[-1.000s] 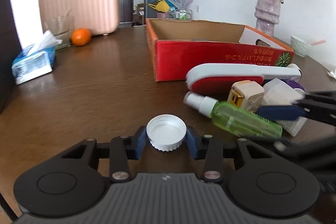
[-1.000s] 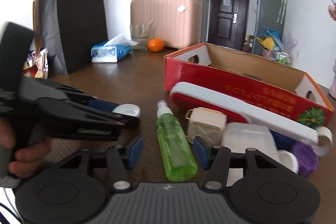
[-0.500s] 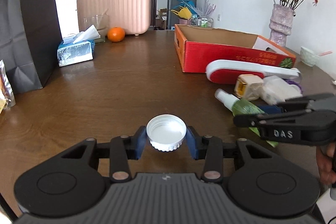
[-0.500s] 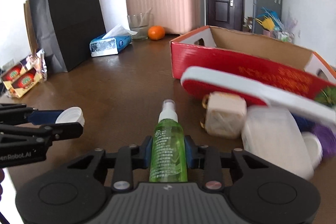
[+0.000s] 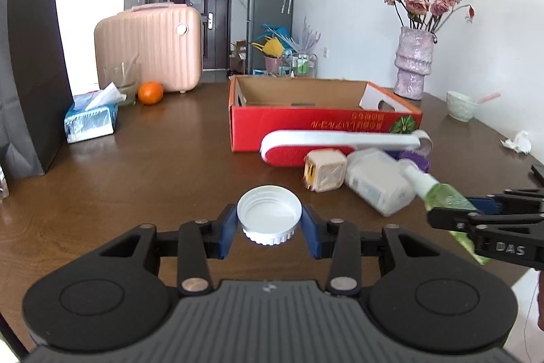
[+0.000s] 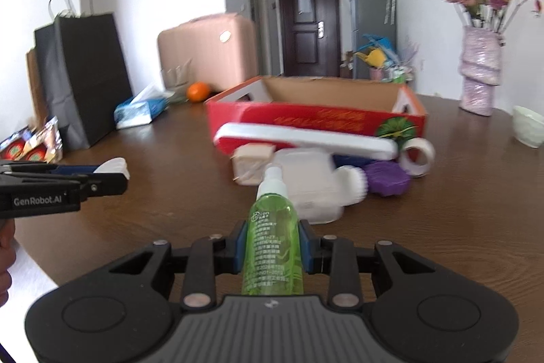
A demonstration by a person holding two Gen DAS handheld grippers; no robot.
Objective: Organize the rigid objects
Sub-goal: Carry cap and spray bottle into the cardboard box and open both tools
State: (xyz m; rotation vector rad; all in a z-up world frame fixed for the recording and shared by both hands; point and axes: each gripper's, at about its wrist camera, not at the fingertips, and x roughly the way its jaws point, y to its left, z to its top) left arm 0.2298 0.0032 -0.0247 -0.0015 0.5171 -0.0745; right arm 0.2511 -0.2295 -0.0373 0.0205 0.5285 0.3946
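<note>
Left gripper (image 5: pixel 269 228) clamped on white cap (image 5: pixel 269 214), open side up, held above brown table (image 5: pixel 153 172). Right gripper (image 6: pixel 272 249) clamped on green spray bottle (image 6: pixel 273 233), nozzle pointing away, lifted over table. Ahead: pile of beige cube (image 5: pixel 324 170), clear plastic box (image 5: pixel 377 181), purple lid (image 6: pixel 389 177), tape roll (image 6: pixel 416 155), red-white brush (image 5: pixel 336 143) touching front wall of red cardboard box (image 5: pixel 323 125).

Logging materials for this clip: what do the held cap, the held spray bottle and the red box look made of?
White cap: plastic, likely; matte, ribbed rim, threaded inside.
Green spray bottle: translucent plastic, probably; glossy, light passes through, white nozzle.
Red box: cardboard; printed red outside, bare brown inside, cut handle holes.
</note>
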